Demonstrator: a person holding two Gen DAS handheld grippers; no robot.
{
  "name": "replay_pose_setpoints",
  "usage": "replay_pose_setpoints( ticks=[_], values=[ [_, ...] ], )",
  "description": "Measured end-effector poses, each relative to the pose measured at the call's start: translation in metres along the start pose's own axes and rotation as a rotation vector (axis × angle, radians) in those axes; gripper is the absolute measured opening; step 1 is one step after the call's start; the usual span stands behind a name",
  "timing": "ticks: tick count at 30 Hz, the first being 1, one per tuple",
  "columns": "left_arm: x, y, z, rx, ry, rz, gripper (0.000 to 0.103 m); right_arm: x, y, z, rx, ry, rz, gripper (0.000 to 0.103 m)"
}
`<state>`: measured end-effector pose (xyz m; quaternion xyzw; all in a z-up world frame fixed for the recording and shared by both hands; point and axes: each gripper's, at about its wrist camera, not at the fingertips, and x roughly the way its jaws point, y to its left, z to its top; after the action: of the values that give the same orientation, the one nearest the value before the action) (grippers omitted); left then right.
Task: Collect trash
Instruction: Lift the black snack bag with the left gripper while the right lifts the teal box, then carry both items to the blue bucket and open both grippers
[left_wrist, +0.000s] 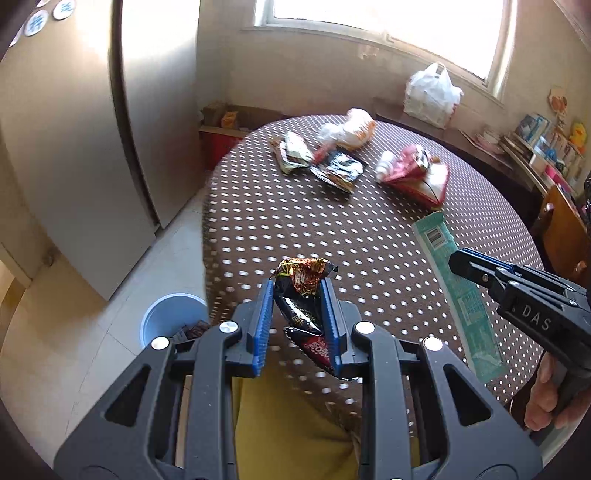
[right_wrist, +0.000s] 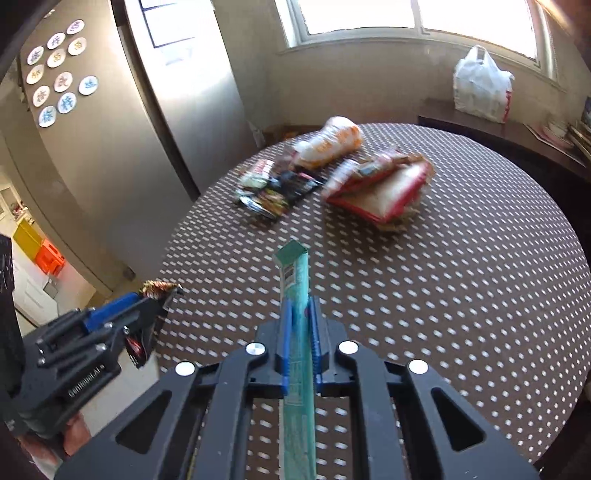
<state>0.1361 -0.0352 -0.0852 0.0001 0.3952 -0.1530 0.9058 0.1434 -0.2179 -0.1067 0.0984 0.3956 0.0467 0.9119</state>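
Observation:
My left gripper (left_wrist: 297, 291) is shut on a crumpled black, red and gold snack wrapper (left_wrist: 303, 280), held over the near edge of the round table (left_wrist: 332, 229) with its brown dotted cloth. Below and to its left a pale blue bin (left_wrist: 166, 317) stands on the floor with a wrapper inside. My right gripper (right_wrist: 299, 306) is shut on a long teal carton (right_wrist: 295, 266), pads pressing its sides. The carton (left_wrist: 436, 236) slants above the table. More wrappers (left_wrist: 332, 166), a red packet (left_wrist: 413, 173) and an orange-white bag (left_wrist: 351, 129) lie at the far side.
A tall steel fridge (left_wrist: 92, 129) rises left of the table. Cardboard boxes (left_wrist: 229, 118) stand on the floor behind the table. A white plastic bag (left_wrist: 432, 92) rests on a dark sideboard under the window. Cluttered shelves (left_wrist: 546, 147) and a wooden chair (left_wrist: 561, 221) are at the right.

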Motion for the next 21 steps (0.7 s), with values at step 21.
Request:
replay_pose_setpoints(
  ticks=[21],
  values=[
    [-0.014, 0.151, -0.015, -0.266, -0.001, 0.223, 0.026, 0.073, 0.178, 0.032, -0.209, 0.108, 0.262, 0.010]
  ],
)
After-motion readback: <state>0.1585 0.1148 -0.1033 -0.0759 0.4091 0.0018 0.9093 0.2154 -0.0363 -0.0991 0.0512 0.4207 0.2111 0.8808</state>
